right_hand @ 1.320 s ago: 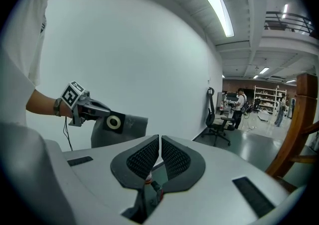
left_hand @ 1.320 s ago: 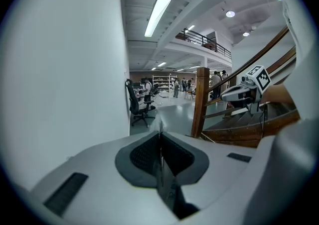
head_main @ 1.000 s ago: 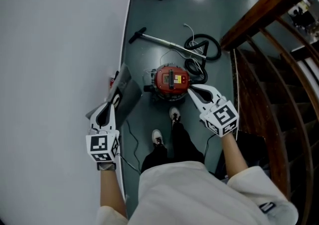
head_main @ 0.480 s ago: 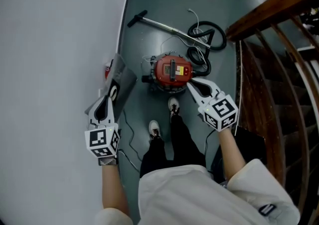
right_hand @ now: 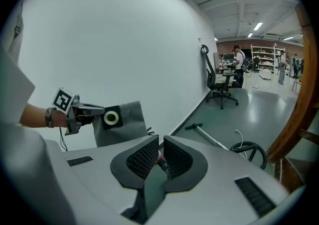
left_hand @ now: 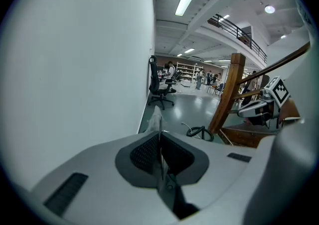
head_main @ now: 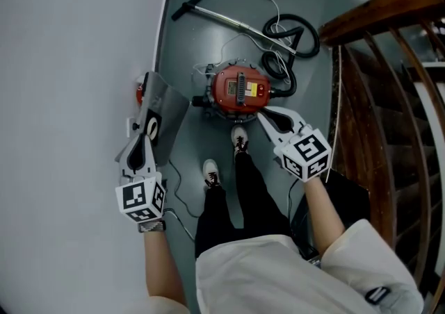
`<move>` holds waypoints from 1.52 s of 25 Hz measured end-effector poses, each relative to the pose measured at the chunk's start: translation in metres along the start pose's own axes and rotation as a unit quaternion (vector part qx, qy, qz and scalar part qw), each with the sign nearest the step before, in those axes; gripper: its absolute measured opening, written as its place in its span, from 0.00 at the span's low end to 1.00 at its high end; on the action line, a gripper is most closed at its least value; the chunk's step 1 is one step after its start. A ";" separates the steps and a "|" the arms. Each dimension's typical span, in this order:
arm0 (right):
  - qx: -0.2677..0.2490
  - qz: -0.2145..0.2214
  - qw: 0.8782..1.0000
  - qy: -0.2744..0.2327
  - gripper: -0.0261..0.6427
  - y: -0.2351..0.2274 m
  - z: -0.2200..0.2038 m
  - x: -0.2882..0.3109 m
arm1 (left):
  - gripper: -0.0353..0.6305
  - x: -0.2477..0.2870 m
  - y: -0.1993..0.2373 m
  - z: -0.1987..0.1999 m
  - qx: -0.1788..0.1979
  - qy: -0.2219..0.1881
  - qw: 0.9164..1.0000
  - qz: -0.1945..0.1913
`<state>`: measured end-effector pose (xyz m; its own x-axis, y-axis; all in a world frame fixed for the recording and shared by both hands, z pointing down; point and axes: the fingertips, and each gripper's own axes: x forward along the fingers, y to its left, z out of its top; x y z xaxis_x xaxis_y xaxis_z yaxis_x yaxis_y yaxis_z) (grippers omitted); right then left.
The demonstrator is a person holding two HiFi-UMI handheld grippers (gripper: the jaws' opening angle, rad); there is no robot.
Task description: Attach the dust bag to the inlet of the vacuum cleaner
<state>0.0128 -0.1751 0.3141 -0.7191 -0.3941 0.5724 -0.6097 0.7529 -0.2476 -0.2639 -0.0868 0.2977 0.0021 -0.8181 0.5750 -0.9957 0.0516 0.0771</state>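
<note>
Attachment is not yet under way, as I judge it: the dust bag (head_main: 165, 105) sits clamped at its collar in the left gripper (head_main: 153, 124), beside the red vacuum cleaner (head_main: 240, 90) but apart from it. The right gripper (head_main: 268, 117) hovers near the cleaner, jaws together on nothing. Fitting the bag's round opening onto the inlet is all left to do.

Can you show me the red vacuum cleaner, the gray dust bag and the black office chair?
vacuum cleaner (head_main: 240, 90), head view, red top.
dust bag (right_hand: 130, 119), right gripper view, gray cloth side.
office chair (right_hand: 209, 75), right gripper view, backrest.
</note>
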 end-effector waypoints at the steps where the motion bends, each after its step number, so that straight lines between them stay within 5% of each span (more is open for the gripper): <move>1: 0.002 0.001 1.000 0.004 0.09 -0.002 -0.004 0.006 | 0.08 0.003 0.001 -0.005 0.002 0.004 1.000 0.003; 25: 0.045 0.012 0.998 0.044 0.09 -0.072 -0.108 0.113 | 0.08 0.128 0.007 -0.135 -0.035 0.057 0.998 0.000; 38: 0.065 0.002 0.995 0.076 0.21 -0.107 -0.155 0.163 | 0.08 0.196 0.005 -0.176 -0.045 0.054 0.997 -0.035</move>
<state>0.0124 -0.2377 0.5553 -0.6690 -0.2992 0.6804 -0.6520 0.6758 -0.3438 -0.2520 -0.1462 0.5537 0.0860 -0.7552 0.6498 -0.9802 0.0525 0.1907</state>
